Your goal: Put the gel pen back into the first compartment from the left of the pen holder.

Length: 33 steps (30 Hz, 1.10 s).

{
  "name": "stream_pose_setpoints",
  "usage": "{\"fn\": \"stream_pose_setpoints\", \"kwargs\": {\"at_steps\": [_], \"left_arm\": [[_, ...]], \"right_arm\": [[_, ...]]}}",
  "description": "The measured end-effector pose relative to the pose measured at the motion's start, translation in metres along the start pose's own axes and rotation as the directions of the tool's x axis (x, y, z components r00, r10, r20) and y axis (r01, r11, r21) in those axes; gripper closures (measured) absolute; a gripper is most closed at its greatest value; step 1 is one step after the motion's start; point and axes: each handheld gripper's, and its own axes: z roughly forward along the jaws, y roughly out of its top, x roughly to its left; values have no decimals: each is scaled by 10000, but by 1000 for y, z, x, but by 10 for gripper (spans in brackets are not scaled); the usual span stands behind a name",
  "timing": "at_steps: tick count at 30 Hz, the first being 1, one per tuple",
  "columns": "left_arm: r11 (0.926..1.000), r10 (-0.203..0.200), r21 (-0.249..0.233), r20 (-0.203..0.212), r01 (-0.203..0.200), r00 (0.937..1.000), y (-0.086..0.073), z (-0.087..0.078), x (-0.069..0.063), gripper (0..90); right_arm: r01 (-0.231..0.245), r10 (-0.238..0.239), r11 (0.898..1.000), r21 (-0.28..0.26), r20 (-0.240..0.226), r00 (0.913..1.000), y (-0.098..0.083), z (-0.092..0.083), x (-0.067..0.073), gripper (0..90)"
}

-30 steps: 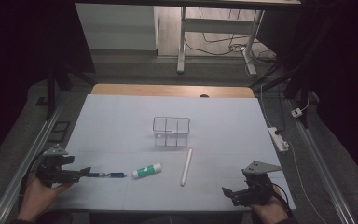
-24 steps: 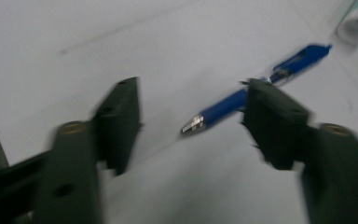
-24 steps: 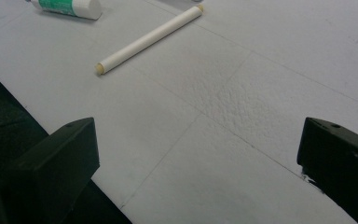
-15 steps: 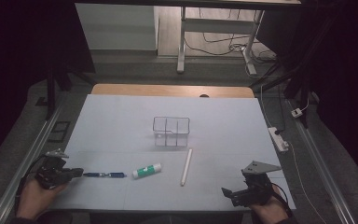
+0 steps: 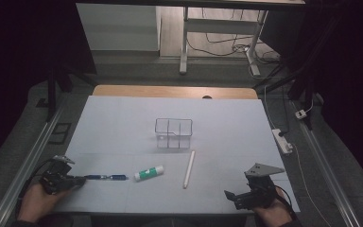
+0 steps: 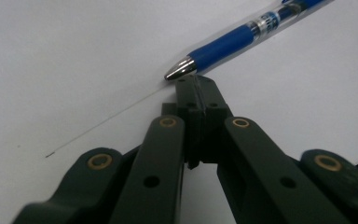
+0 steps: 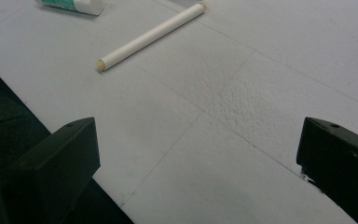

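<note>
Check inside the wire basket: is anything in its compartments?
The wire basket looks empty in the high view: the white table shows through its compartments. A very small item at its base could be too small to tell.

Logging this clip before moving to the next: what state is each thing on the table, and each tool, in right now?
left tool: shut, nothing between its jaws
right tool: open, empty
blue pen: lying flat, tip just ahead of the left tool, not gripped
glue stick: lying on its side
white rod: lying flat
clear divided holder: upright, empty
</note>
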Motion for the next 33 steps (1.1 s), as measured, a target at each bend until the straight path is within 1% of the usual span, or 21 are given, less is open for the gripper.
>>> {"fn": "stream_pose_setpoints", "kwargs": {"at_steps": [4,8,9,15,16,18,20,22,24,25,27,31,33], "left_arm": [[10000,2,-41,8,-2,10000,3,2,0,890],[10000,60,-75,-149,-61,9999,6,3,1,890],[9999,22,-103,-154,-23,9999,7,3,1,889],[9999,106,-91,-278,-108,9996,13,5,1,889],[9998,157,-123,-262,-160,9995,15,4,0,889],[9990,194,-402,-180,-201,9996,20,2,-3,889],[9967,365,-717,-106,-371,9993,29,2,-7,889],[9947,488,-904,-3,-486,9988,42,4,-12,889],[9924,656,-1038,-126,-666,9978,56,9,-18,889],[9917,690,-1081,-121,-699,9975,63,12,-19,889],[9905,656,-1209,22,-649,9978,76,18,-22,889],[9920,927,-879,211,-905,9955,100,37,-29,889],[9916,1094,-732,411,-1062,9931,108,45,-35,889]], "right_arm": [[-10,10,10000,16,1,10000,0,0,0,0],[10,-10,10000,55,23,10000,0,1,0,0],[15,-15,10000,56,17,10000,0,1,0,0],[35,-35,9999,97,11,10000,0,1,1,0],[36,-36,9999,104,8,10000,0,1,1,0],[36,-36,9999,120,7,10000,0,1,1,0],[48,-48,9999,165,19,10000,1,2,1,0],[99,-100,9998,200,62,9999,1,2,1,0],[111,-112,9998,185,51,9999,1,2,1,0],[106,-107,9997,199,50,9999,1,2,1,0],[90,-91,9998,199,48,9999,1,2,1,0],[46,-46,9998,179,11,10000,0,2,1,0],[26,-26,9998,174,2,10000,0,2,0,0]]}}
